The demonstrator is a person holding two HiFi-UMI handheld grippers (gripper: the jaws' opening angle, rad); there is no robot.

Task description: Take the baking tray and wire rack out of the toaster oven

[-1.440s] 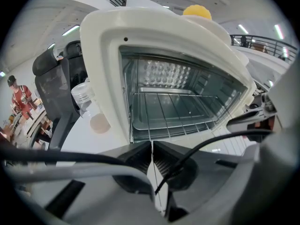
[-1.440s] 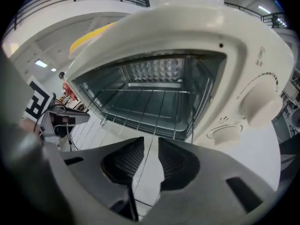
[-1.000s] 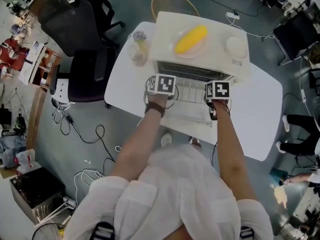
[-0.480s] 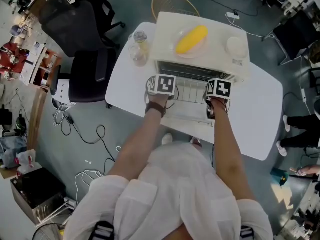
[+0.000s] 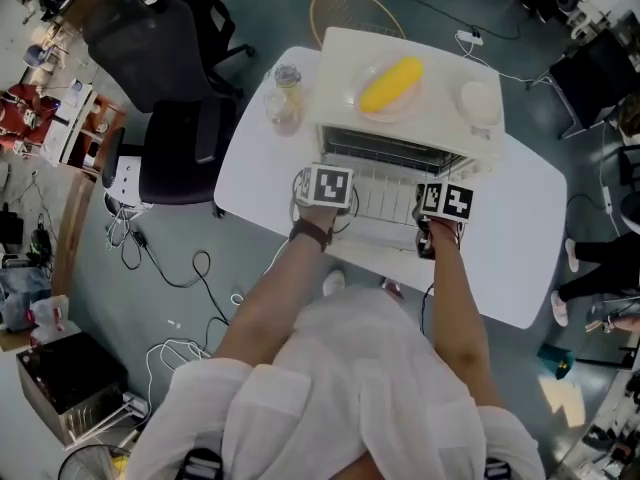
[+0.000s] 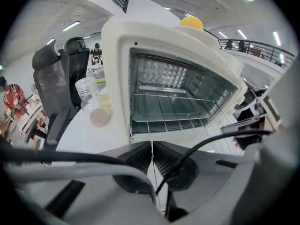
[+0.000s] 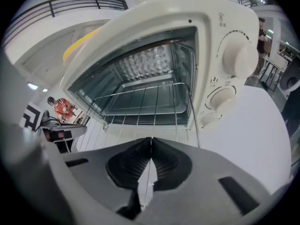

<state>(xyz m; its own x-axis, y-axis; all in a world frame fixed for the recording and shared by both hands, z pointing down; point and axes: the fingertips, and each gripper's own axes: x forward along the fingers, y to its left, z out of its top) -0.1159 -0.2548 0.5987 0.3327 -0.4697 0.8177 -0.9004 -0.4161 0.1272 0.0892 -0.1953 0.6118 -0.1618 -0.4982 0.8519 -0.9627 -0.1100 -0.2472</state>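
Standing on the white table, the toaster oven gapes open; wire rack juts partly out, baking tray inside beneath it; left gripper clamps the rack, right gripper has just closed on it too

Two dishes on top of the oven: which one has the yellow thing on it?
The left plate, on the side nearer the glass jar; it carries the yellow item. The right dish shows only white.
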